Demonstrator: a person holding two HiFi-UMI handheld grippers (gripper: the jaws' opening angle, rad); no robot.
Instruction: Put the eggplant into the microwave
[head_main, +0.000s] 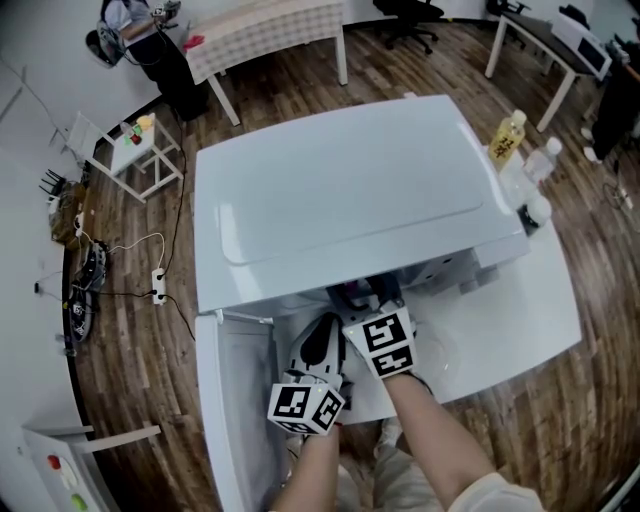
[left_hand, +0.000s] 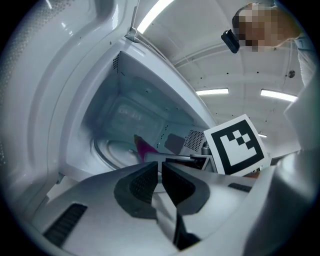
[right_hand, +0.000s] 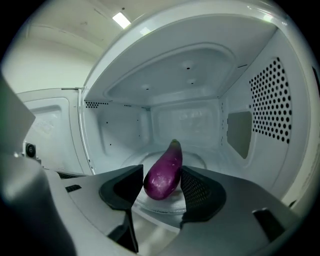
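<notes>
- Holding the eggplant (right_hand: 167, 162), the right claw (right_hand: 162, 180) is reaching in through the open front of the white microwave (head_main: 350, 190). Its jaws are standing wide, with the pads pressing on both sides of the vegetable's fat end.
- The eggplant is sitting inside the cavity, over the front part of the glass turntable (right_hand: 159, 204). Its narrow tip is pointing up and toward the back wall. Whether it is touching the glass is not showing.
- The left claw (left_hand: 160, 170) is hovering at the opening, just beside the right one. Its jaws are drawn almost together, with nothing between them.
- The microwave is taking up the left part of the white tabletop (head_main: 530, 310), and its door (head_main: 235, 400) is standing open toward the near left corner.
- The eggplant is looking light and fairly firm, with glossy skin that is probably slippery and likely to bruise under a hard squeeze.
- A hold across the thick end, as now, is seeming the surest, since the tapering tip is offering less to grip.
- What is remaining appears to be lowering it onto the turntable and letting go.
</notes>
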